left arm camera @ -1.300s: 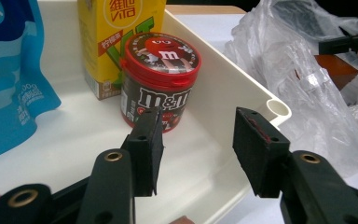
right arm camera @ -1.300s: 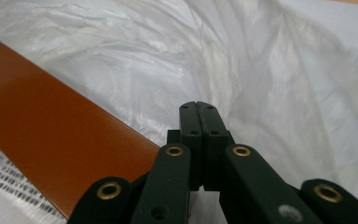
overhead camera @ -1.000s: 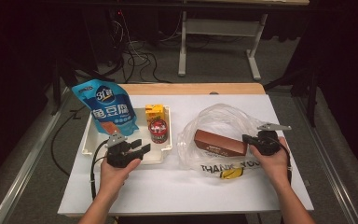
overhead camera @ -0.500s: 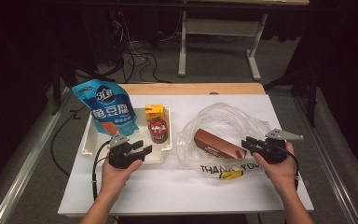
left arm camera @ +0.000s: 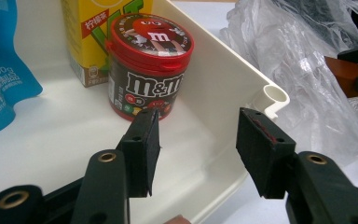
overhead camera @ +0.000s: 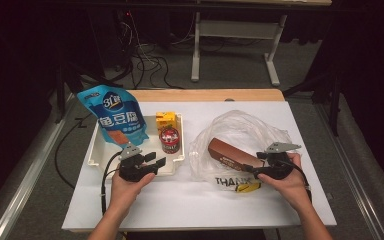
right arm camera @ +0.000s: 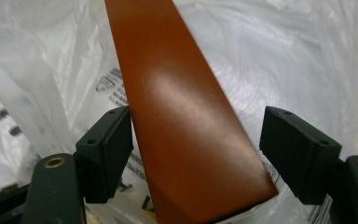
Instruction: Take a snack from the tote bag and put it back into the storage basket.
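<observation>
Brown box sat right between the right gripper's jaws, lying on the crinkly clear plastic bag on the right side of the white table. Those jaws had just been opening, so the box was let go: one pad was about touching its edge, the other stood clear of it. Over on the left, the left gripper hung half open with nothing in it, jaws straddling the near wall of the cream tray. Farther back in that tray stood an M&M's tub, a yellow drink carton just behind it, and a blue snack pouch leaning at the left.
</observation>
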Tool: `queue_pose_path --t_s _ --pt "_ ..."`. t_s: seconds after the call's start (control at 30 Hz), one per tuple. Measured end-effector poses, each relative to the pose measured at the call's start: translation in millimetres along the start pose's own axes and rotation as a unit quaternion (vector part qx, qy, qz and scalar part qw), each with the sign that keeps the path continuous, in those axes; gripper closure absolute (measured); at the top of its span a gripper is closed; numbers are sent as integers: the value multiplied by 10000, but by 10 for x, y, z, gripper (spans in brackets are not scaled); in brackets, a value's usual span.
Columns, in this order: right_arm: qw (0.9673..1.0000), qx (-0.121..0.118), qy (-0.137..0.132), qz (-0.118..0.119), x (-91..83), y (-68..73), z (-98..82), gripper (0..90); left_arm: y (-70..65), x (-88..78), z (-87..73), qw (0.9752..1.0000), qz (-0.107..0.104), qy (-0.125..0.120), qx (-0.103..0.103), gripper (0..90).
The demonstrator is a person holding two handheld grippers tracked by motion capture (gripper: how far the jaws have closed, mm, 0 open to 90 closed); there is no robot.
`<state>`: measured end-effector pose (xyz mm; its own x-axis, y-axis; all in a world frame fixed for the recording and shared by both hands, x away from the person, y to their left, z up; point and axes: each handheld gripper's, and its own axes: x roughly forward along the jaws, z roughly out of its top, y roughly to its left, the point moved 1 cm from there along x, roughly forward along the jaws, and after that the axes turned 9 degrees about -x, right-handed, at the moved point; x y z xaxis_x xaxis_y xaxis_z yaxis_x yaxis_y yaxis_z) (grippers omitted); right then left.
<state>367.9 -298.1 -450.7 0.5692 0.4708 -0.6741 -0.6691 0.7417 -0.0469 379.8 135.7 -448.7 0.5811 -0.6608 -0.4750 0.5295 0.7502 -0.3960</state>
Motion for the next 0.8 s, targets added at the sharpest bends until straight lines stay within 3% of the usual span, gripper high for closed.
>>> queue_pose_path --t_s 0.2,0.33,0.5,0.67,0.8 --pt "9996 -131 263 45 112 15 -93 292 -13 0 1 10000 -40 -41 -19 492" --pt "9997 -86 202 88 147 11 -145 314 -11 -6 4 10000 -66 -67 -20 490" --pt "9993 -201 227 203 134 48 -152 434 -12 -3 2 9999 -82 -64 -25 490" --pt "9994 -260 188 142 75 74 -92 451 -16 -8 10 9999 -99 -87 -42 490" --pt "9996 -292 3 51 -27 109 -19 454 -20 -10 13 9999 -112 -96 -41 489"
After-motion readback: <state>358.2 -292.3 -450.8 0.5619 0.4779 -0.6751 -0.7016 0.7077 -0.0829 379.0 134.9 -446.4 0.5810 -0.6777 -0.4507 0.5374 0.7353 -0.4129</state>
